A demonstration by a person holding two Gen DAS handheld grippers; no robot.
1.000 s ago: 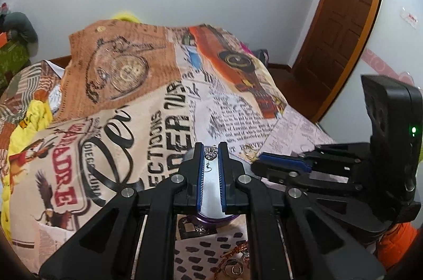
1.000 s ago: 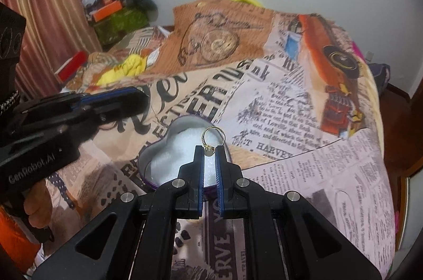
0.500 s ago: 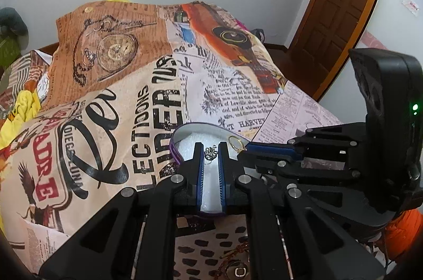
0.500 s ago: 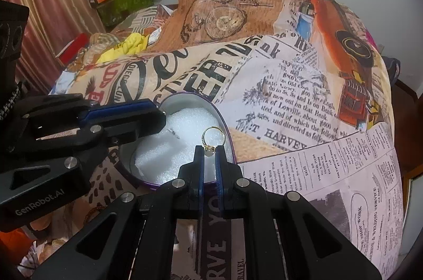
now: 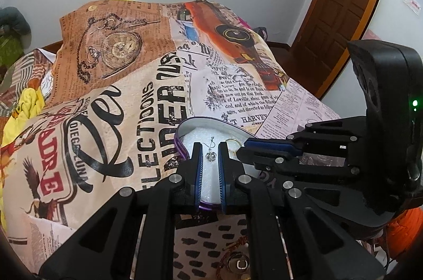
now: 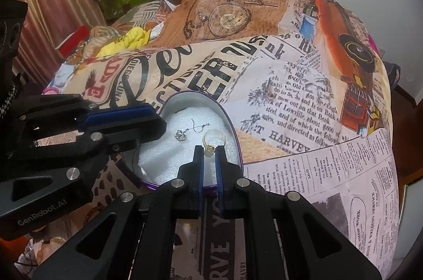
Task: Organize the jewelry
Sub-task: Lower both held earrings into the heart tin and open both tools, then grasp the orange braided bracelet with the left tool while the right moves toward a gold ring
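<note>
Tins: one — a heart-shaped tin (image 6: 232, 126) with a purple rim, lying open on the newsprint bedspread (image 6: 304, 100), lined with white foam (image 6: 185, 145).
Jewelry in the tin: two pieces, both lying on the foam.
Earring: one silver crown earring (image 6: 181, 135) with a hook wire, near the middle of the foam; in the left wrist view it shows between the left fingers (image 5: 211, 155).
Ring: one gold ring (image 6: 212, 141) with a pale stone, just beside the earring, toward the tin's right wall.
Left gripper (image 5: 210, 150): jaws parted a little, nothing held — the earring lies on the foam beyond the tips.
Right gripper (image 6: 209, 150): jaws narrowly apart, with the ring's stone right at the gap between the tips; whether the pads press it, I cannot tell.
Other jewelry: near the bottom edge of the left wrist view, one further metal piece (image 5: 238, 264) on a spotted cloth (image 5: 203, 240), too hidden by the gripper to name.
</note>
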